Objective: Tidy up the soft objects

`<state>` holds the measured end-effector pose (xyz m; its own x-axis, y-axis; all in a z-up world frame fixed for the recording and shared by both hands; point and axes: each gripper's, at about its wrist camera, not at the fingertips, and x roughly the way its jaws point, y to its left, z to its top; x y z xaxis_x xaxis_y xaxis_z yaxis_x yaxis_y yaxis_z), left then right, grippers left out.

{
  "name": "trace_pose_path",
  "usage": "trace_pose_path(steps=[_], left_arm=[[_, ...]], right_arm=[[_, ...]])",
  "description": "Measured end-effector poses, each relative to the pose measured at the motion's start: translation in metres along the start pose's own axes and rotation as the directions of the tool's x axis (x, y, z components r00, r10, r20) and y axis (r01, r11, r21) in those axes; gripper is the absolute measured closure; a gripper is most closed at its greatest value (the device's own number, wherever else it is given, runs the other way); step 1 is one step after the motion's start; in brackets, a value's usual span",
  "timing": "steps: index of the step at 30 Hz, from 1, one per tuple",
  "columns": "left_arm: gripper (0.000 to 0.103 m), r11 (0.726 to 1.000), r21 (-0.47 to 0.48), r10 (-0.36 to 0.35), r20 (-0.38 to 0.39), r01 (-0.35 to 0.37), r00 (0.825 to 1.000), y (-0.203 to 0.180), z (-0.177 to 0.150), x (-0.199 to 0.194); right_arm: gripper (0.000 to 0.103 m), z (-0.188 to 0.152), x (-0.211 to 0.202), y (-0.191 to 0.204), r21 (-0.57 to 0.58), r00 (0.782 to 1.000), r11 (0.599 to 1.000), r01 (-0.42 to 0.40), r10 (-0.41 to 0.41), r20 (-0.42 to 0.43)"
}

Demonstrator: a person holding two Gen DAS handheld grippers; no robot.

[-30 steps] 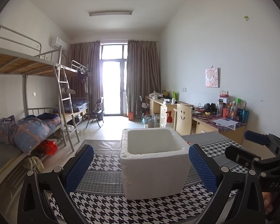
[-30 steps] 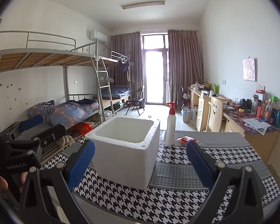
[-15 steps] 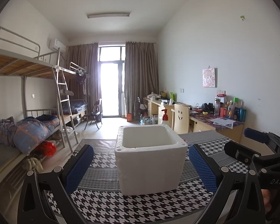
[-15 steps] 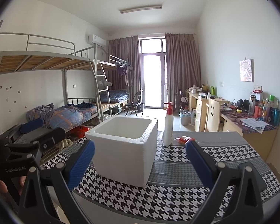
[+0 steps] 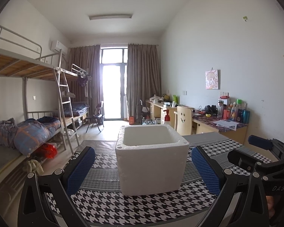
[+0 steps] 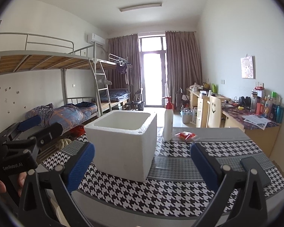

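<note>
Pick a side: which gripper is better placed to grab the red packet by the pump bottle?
Right, probably. The red packet lies ahead of the open right gripper; from the left gripper, also open, the foam box hides it.

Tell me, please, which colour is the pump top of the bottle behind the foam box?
Red; the pump bottle has a white body. It shows best in the right wrist view.
</note>
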<state>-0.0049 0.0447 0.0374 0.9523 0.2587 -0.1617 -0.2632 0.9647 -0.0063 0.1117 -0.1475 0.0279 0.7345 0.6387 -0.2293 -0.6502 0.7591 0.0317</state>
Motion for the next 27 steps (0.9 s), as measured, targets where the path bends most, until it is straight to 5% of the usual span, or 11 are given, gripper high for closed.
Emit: trace_pose_path(steps=[27], left_arm=[[0.001,1.0,-0.009,0.025,-0.019,-0.025,1.0,0.007,-0.021,-0.001]], right_arm=[[0.001,-0.023,-0.001,-0.001,0.013,1.0,1.0,0.023,-0.023,-0.017]])
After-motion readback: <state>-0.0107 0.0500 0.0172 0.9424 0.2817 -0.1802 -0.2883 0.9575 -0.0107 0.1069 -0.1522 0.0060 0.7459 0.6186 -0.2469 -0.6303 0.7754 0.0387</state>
